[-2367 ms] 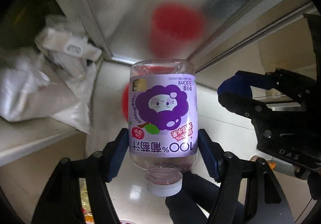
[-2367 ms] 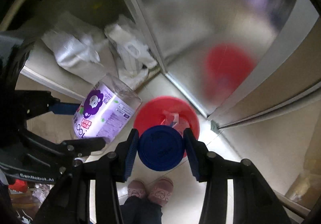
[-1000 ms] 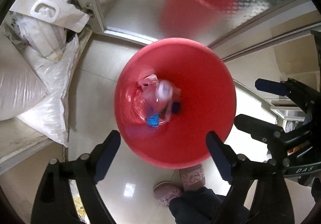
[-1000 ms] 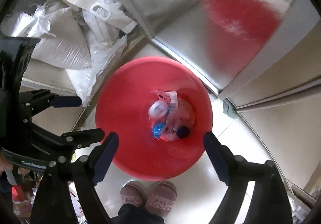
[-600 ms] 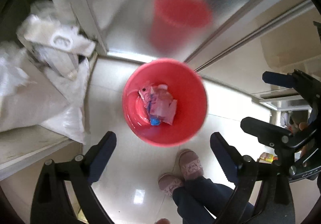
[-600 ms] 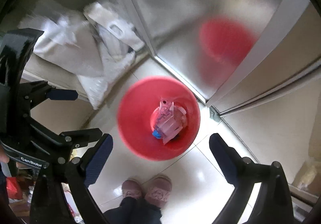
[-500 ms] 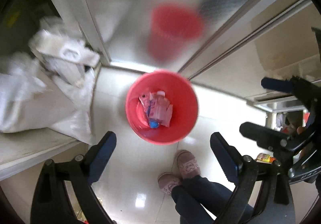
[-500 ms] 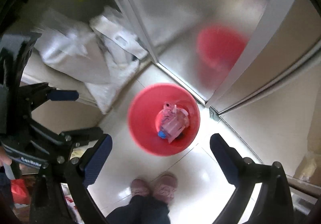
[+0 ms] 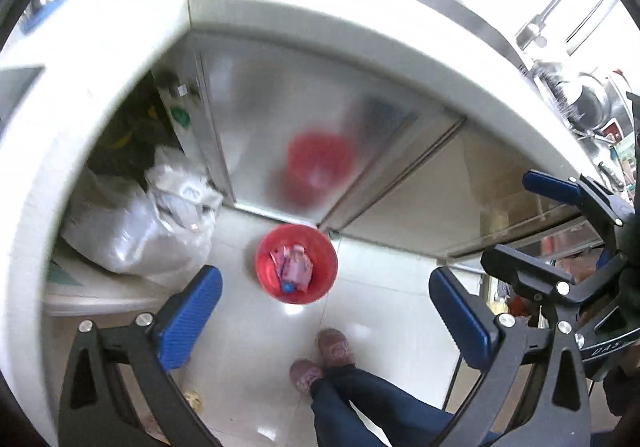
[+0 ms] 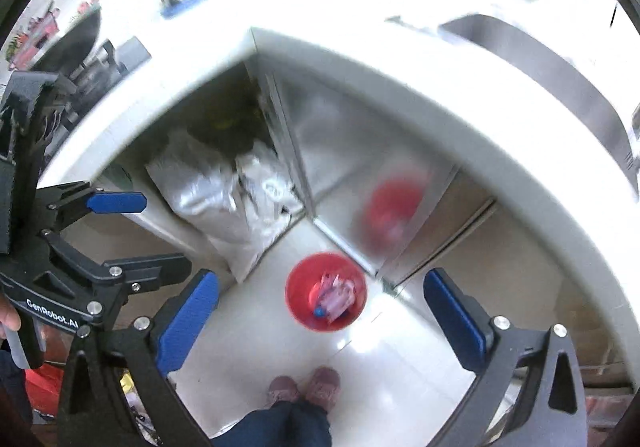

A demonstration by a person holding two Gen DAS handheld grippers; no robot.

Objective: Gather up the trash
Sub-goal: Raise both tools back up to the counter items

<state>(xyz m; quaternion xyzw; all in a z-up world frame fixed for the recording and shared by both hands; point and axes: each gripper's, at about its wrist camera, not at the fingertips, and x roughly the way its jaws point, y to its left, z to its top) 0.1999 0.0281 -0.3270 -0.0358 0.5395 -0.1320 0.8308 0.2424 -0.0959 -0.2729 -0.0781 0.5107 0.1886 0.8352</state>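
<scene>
We hold both grippers side by side, tilted steeply down toward the floor. Our left gripper (image 9: 326, 311) has its jaws spread wide, having just been opening, nothing between them. Our right gripper (image 10: 322, 315) matches it, jaws just opened wide and empty. Our legs (image 9: 360, 399) and feet (image 10: 304, 385) stand below.

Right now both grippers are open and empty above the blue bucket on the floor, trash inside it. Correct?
Not quite: the bucket is red, not blue, as the left wrist view shows. The left gripper and right gripper are open and empty, trash inside.
</scene>
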